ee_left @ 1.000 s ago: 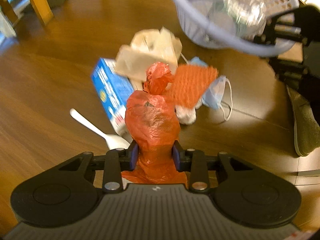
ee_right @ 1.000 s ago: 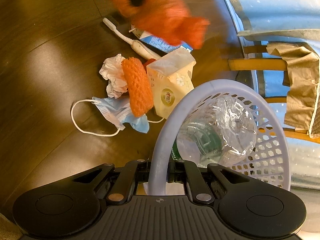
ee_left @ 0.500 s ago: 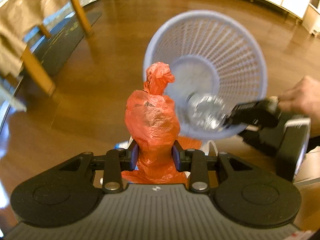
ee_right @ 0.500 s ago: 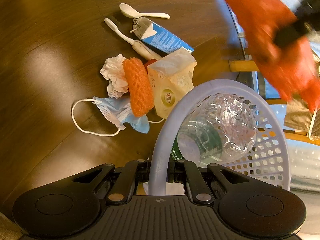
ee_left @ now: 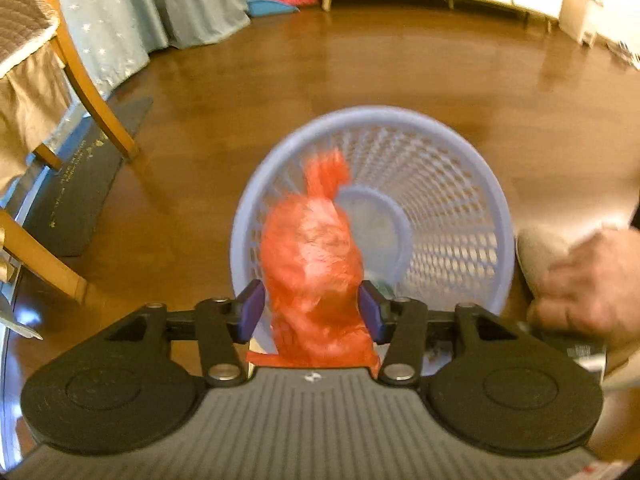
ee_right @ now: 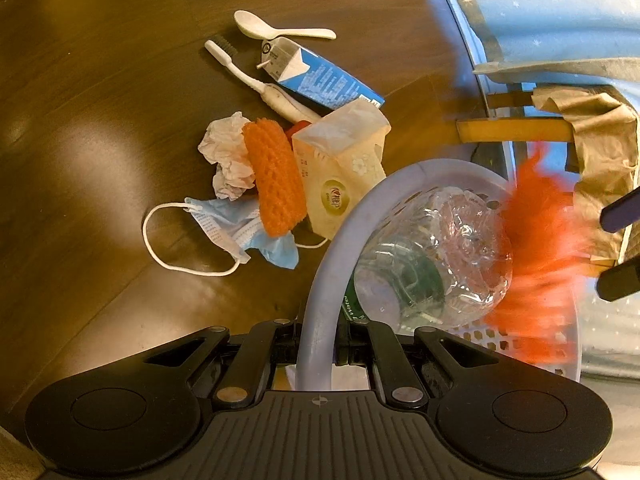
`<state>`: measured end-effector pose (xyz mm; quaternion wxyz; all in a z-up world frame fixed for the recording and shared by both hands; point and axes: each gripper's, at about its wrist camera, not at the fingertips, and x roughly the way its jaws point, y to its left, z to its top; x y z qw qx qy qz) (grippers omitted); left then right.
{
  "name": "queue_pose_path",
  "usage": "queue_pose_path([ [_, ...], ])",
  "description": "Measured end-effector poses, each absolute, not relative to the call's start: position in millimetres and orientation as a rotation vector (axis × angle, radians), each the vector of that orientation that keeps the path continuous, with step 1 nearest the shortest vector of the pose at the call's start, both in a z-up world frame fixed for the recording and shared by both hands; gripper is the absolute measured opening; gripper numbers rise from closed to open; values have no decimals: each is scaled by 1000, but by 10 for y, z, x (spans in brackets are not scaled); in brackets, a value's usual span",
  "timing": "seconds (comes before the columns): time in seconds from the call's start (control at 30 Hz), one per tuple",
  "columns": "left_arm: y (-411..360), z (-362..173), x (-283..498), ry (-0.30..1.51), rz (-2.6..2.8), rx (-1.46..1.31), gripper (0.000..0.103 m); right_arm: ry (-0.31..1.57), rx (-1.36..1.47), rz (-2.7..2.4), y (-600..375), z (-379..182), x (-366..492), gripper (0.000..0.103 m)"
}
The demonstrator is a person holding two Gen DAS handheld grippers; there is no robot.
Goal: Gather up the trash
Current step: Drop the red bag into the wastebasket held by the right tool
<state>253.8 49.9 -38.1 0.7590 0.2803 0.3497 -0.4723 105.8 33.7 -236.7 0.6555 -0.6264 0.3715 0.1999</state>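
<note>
Wooden floor below; orange bag (ee_left: 312,268) between parted fingers (ee_left: 251,312).

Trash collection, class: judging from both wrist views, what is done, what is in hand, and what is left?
Done: a clear plastic bottle lies in the lavender basket, whose rim the right gripper clamps. In hand: the orange bag, over the basket between the left gripper's just-opened jaws. Left on the floor: spoon, toothbrush, carton, tissue pack, mask.
</note>
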Motion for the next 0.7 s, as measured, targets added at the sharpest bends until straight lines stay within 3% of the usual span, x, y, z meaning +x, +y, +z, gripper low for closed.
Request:
queue_pose_path([
  [0.7, 1558, -494, 2720, 839, -803, 480, 47, 842, -1424, 452, 339, -2382, 1062, 4],
])
